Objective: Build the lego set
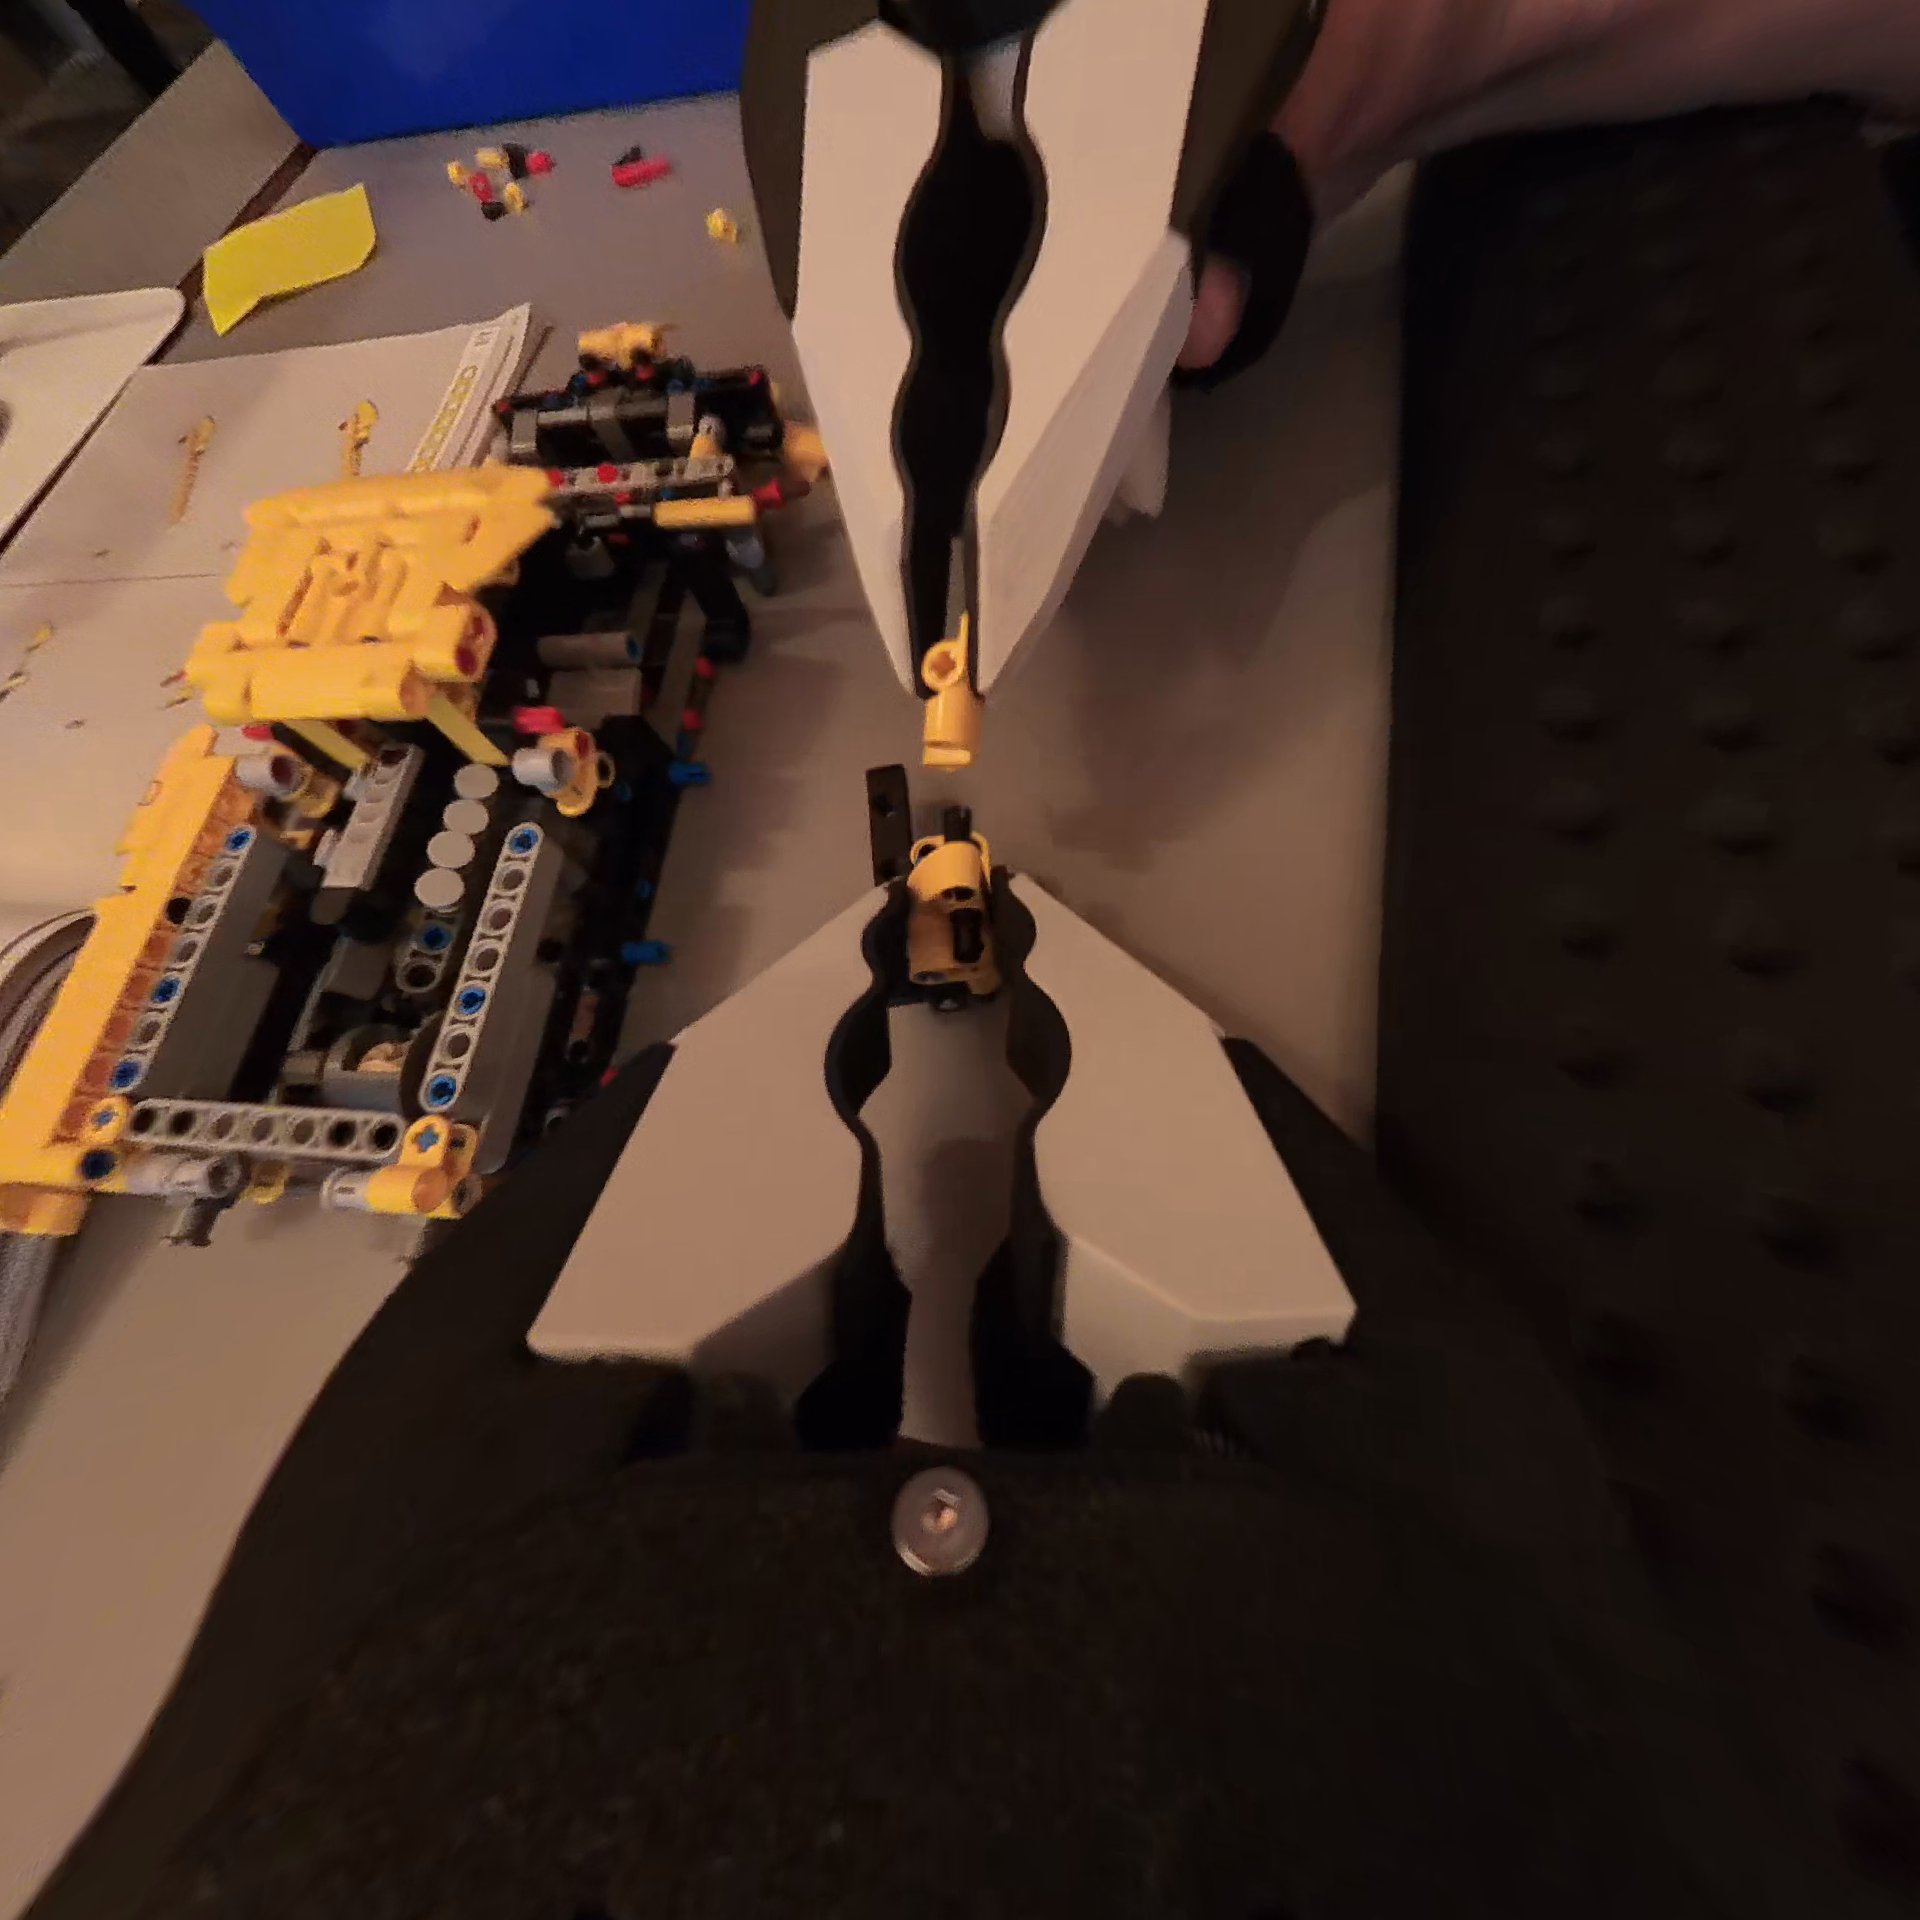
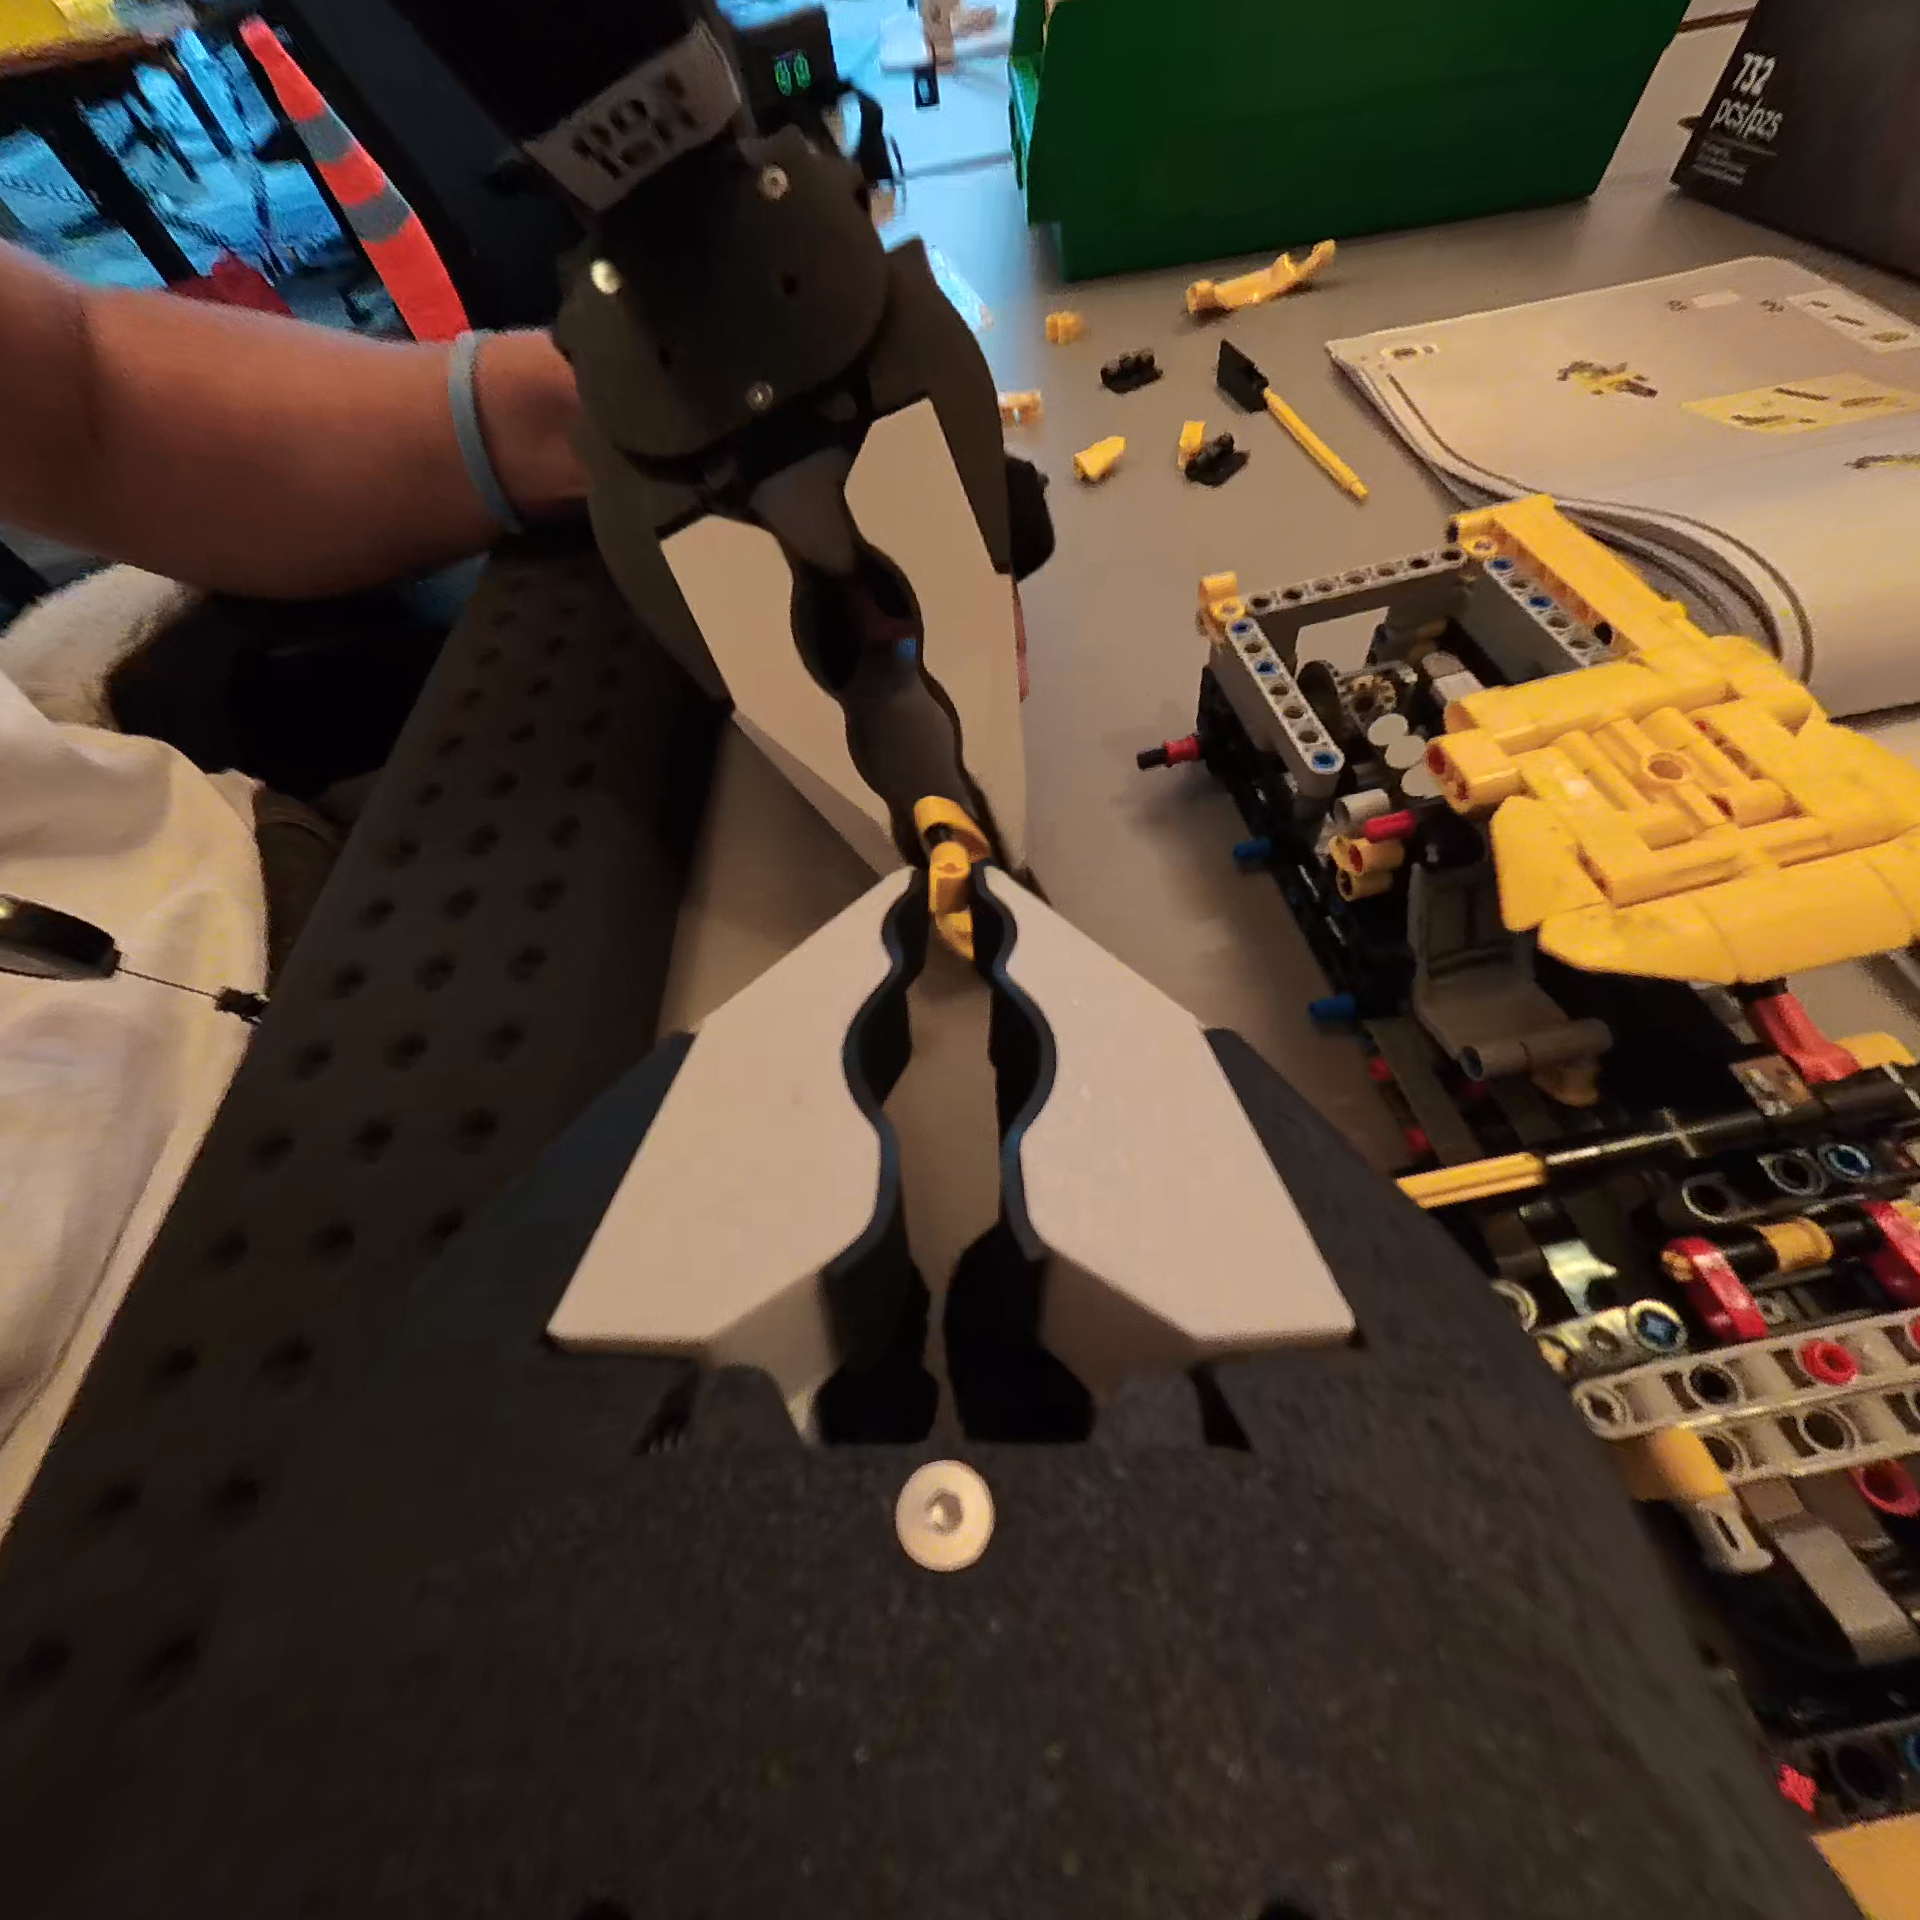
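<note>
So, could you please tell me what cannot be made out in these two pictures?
- Left wrist view: the dark mat is cut off by the right edge.
- Left wrist view: the loose pieces far back are too small and blurred to identify.
- Right wrist view: the partly built model runs past the right edge.

A small yellow connector [image 1: 953, 717] hangs just apart from a yellow and black connector piece [image 1: 951, 914]. The half-built yellow, grey and black model [image 1: 416, 831] lies on the tabletop [image 1: 1195, 779].
</note>
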The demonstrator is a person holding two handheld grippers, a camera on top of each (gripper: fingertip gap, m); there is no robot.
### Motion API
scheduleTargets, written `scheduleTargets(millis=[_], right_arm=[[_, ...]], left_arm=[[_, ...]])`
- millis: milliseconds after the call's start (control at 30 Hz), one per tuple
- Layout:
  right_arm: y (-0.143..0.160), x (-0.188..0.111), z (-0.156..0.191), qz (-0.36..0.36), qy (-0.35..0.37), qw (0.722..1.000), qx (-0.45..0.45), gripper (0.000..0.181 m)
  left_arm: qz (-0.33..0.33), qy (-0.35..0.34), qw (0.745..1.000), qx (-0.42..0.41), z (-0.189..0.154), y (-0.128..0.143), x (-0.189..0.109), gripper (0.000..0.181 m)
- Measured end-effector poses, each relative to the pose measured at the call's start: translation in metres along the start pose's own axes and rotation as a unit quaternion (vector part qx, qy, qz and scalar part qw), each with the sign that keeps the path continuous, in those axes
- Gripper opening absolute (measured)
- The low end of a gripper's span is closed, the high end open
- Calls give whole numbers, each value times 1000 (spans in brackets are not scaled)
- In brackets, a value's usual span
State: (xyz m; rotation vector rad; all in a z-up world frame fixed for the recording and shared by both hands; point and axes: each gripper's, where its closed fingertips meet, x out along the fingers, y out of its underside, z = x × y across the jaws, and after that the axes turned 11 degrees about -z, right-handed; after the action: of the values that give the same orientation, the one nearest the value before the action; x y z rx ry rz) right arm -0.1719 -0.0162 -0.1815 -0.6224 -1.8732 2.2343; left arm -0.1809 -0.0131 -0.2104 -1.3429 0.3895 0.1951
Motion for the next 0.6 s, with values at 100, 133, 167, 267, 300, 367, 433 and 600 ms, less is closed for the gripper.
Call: scheduleTargets(millis=[100,133,167,267,300,367,433,600], right_arm=[[-24,-1,9,-55,-37,996,55,6],[-31,-2,11,-70,-52,993,80,6],[-36,-4,12,-78,-63,990,101,6],[-40,-4,13,-84,-85,984,134,6],[-39,-3,13,-82,-86,983,142,6],[-38,-1,14,-82,-89,982,147,6],[-37,1,15,-79,-89,982,144,6],[-29,8,17,-55,-92,984,141,6]], left_arm=[[-72,43,992,-95,-6,-26,-9,15],[-97,63,984,-134,-8,-34,-13,15],[-117,81,975,-169,-9,-40,-16,15],[-155,107,955,-231,-6,-49,-24,15],[-159,113,951,-239,-7,-49,-26,15],[-151,117,951,-244,-9,-45,-25,15],[-139,117,955,-236,-12,-41,-22,15],[-123,117,958,-230,-13,-37,-20,15]])
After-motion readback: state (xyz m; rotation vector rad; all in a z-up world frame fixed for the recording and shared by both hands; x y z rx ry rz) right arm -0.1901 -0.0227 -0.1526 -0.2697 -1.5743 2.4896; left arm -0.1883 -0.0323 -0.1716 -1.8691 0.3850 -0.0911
